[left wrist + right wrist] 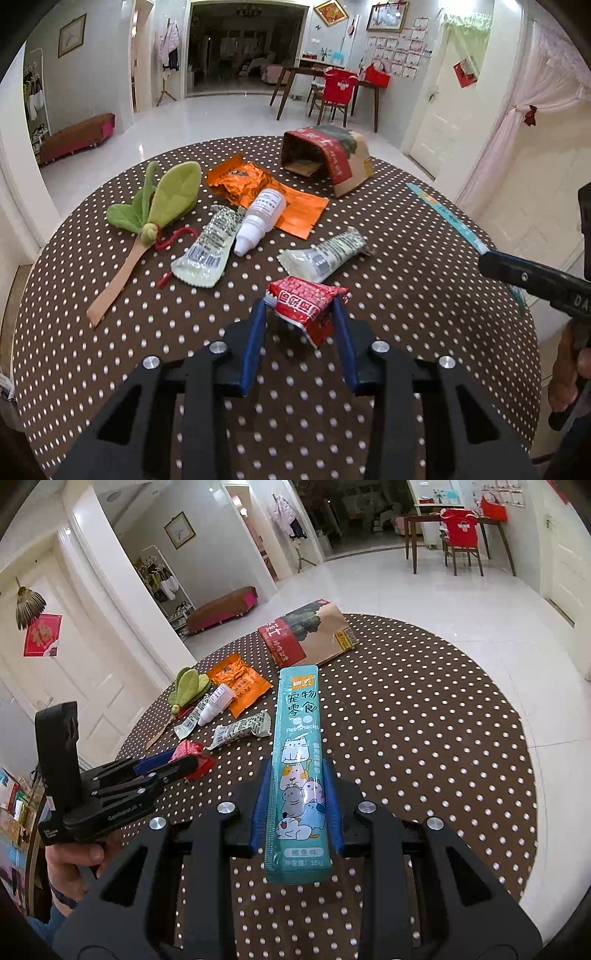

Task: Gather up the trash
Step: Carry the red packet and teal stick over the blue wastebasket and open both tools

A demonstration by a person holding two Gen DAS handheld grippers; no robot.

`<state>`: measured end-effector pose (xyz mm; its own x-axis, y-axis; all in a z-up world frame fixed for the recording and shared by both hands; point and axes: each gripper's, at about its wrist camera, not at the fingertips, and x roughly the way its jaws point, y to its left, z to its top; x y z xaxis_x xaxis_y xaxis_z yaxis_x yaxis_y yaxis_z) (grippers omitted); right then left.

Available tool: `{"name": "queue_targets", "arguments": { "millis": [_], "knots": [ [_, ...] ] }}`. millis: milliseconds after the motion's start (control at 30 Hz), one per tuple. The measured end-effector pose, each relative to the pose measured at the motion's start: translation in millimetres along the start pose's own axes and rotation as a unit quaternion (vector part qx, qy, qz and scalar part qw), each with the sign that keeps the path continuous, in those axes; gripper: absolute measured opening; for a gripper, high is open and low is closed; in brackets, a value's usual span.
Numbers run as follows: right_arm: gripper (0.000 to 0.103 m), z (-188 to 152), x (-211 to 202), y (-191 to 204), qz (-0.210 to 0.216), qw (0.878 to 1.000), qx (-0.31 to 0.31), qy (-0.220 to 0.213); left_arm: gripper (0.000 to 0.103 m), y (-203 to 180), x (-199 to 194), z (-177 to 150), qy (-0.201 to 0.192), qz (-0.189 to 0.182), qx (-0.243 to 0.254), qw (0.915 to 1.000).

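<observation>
The right tool (295, 805) is clamped on a long teal pet-snack sachet (297, 760), its blue pads pressed against both sides so the sachet stands lengthwise along the fingers, lifted over the near part of the round polka-dot counter (424, 738); beside it the left tool (301, 317) sits low over the near edge of the counter with a crumpled red snack wrapper (306, 304) between its blue pads (255, 339), the jaws drawn in against the wrapper's two sides so that it is pinched there, its lower corner hanging just off the cloth; a hand (74, 860) holds that tool from below; just beyond the red wrapper lies a clear printed wrapper (323, 253), and toward the counter's left side a second clear wrapper (208, 247) with a small white dropper bottle (260, 218) lying across its upper end; the bottle also overlaps an orange foil packet (273, 192) near the middle; at the left edge rests a green plush leaf (162, 199) with a tan stem and a red cord; at the far edge an open brown paper bag (328, 155) with a red band lies on its side, its mouth turned toward the middle of the counter.
</observation>
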<state>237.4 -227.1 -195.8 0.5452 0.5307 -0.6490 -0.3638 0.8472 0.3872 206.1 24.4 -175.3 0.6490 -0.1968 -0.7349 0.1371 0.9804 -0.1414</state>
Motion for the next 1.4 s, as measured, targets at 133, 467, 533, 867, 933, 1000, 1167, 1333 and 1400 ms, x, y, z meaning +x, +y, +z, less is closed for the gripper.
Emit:
{"name": "queue_targets", "arguments": {
  "millis": [133, 467, 533, 867, 933, 1000, 1167, 1333, 1400],
  "knots": [
    [0.027, -1, -16, 0, -0.002, 1.000, 0.003, -0.013, 0.035, -4, -16, -8, -0.015, -0.009, -0.002, 0.9999],
    [0.027, 0, -61, -5, -0.015, 0.998, 0.003, -0.053, 0.035, -53, -56, -5, -0.070, -0.036, 0.028, 0.9965],
    [0.027, 0, -71, -9, -0.020, 0.998, 0.005, -0.061, 0.035, -64, -57, -2, -0.077, -0.043, 0.031, 0.9956],
    [0.027, -11, -132, -60, -0.057, 0.993, 0.034, -0.101, 0.035, -140, -56, 8, -0.096, -0.093, 0.067, 0.9887],
    [0.027, -15, -142, -73, -0.067, 0.991, 0.043, -0.106, 0.035, -154, -52, 10, -0.095, -0.101, 0.077, 0.9873],
    [0.027, -20, -152, -92, -0.079, 0.989, 0.058, -0.111, 0.035, -172, -47, 12, -0.091, -0.112, 0.090, 0.9855],
    [0.027, -37, -163, -132, -0.105, 0.984, 0.091, -0.110, 0.036, -219, -29, 15, -0.074, -0.134, 0.122, 0.9806],
    [0.027, -56, -163, -176, -0.125, 0.978, 0.131, -0.099, 0.036, -270, 2, 17, -0.041, -0.148, 0.170, 0.9734],
    [0.027, -67, -157, -198, -0.132, 0.976, 0.151, -0.086, 0.036, -294, 19, 16, -0.022, -0.148, 0.195, 0.9693]
  ]
}}
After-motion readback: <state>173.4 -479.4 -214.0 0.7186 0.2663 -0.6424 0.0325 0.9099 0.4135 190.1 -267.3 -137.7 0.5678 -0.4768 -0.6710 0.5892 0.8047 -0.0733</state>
